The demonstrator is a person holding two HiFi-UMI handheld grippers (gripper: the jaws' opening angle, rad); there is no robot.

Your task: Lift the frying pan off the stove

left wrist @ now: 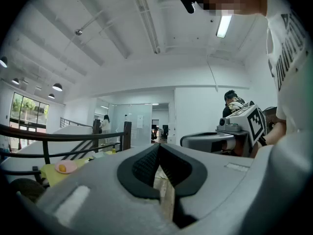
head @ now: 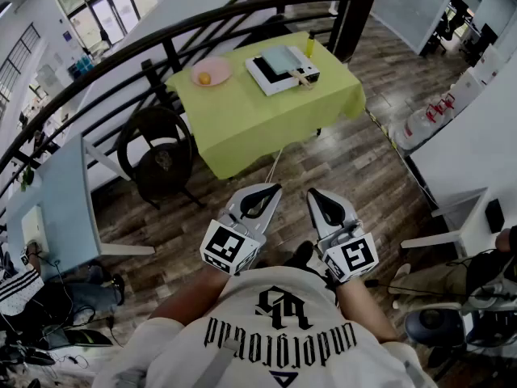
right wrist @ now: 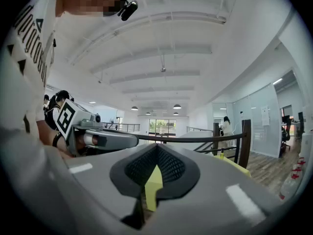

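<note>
Frying pan (head: 283,59) is sitting on stove (head: 262,76), upper centre, unlifted; I am holding left gripper (head: 273,189) and right gripper (head: 312,192) shut, empty, well short.

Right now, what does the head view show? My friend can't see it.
A person in a white T-shirt holds two grey grippers, the left gripper and the right gripper, both shut and empty, side by side over a wooden floor. Ahead stands a table with a lime-green cloth, bearing a round pink plate and a flat white box, beside a curved black railing.
</note>
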